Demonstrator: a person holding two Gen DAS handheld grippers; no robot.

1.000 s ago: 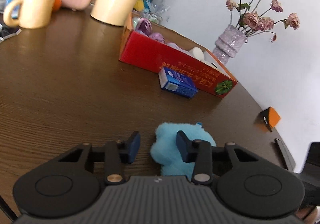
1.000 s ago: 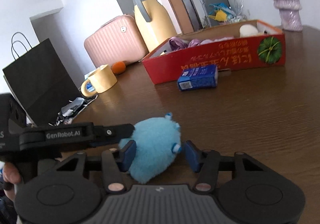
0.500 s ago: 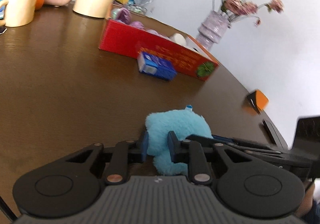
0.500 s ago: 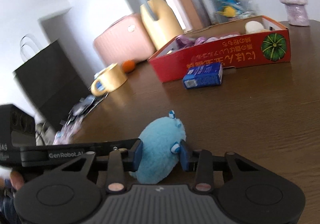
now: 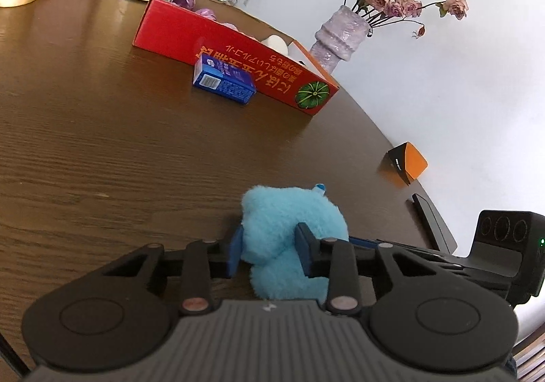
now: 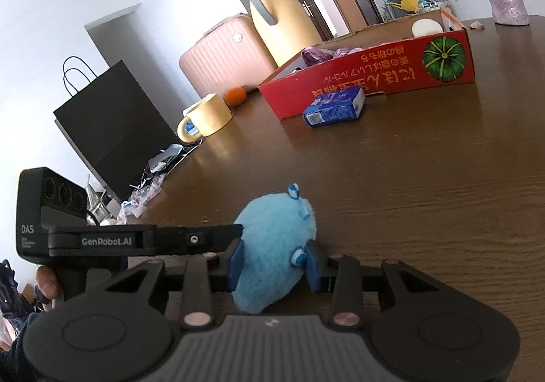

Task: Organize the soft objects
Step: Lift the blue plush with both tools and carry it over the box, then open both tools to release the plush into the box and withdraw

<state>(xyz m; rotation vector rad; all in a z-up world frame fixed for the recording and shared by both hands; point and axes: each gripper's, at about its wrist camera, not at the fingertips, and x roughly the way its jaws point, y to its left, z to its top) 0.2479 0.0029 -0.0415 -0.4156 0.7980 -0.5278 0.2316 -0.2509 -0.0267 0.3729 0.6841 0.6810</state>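
Since the earlier frame, both grippers have been drawn in around the blue plush toy on the table. It is pinched by the left gripper, whose jaws are opening, and clasped by the right gripper. Its underside is hidden by the gripper bodies. Open table is left ahead, up to the blue carton and red box. The table's edge curves close on the right.

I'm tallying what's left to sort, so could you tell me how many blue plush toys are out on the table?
1: the blue plush toy lies near the table's front edge, between both grippers' pads. The red box may hide others.
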